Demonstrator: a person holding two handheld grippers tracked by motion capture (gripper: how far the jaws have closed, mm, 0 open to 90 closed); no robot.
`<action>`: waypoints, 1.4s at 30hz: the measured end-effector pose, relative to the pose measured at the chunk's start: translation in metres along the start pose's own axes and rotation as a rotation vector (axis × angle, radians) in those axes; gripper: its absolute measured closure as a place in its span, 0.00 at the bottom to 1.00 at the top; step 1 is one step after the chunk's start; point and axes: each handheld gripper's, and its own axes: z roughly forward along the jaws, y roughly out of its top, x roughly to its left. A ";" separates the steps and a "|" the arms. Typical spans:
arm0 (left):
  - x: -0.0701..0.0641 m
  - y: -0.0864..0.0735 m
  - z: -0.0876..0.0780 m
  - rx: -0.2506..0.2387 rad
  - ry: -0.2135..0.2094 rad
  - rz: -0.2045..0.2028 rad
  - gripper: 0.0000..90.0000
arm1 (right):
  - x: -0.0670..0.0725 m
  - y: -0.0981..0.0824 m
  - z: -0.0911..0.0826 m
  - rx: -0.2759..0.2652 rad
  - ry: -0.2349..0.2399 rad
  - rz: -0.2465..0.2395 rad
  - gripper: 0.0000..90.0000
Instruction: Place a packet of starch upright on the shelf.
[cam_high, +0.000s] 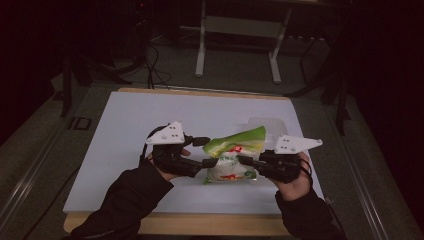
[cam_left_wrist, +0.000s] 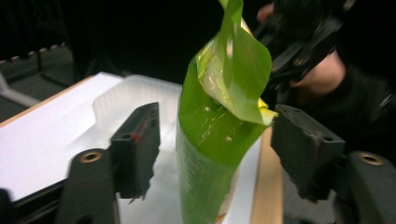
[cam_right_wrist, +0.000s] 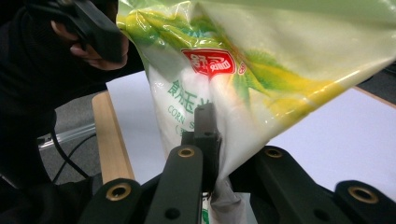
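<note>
A plastic bag printed green, yellow and white, with white powder inside, is held up above the white table. My right gripper is shut on its right edge; in the right gripper view the jaws pinch the film and the bag hangs over them. My left gripper is at the bag's left side. In the left gripper view the green top flap stands between its two pads, which are apart and not pressing on it, so the left gripper is open.
A clear plastic tray lies on the table behind the bag, also seen as the tray. The table's wooden front edge runs near the person's sleeves. A metal table frame and cables stand on the dark floor beyond.
</note>
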 end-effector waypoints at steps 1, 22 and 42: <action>0.001 -0.001 -0.001 -0.012 -0.003 -0.009 0.25 | -0.001 0.001 -0.002 -0.003 -0.003 -0.003 0.95; 0.012 -0.074 -0.034 -0.075 0.203 -0.054 0.00 | -0.052 0.036 -0.042 -0.126 -0.166 0.038 0.95; 0.015 -0.131 -0.042 -0.072 0.258 -0.062 0.00 | -0.139 0.012 -0.041 -0.079 -0.374 0.180 0.95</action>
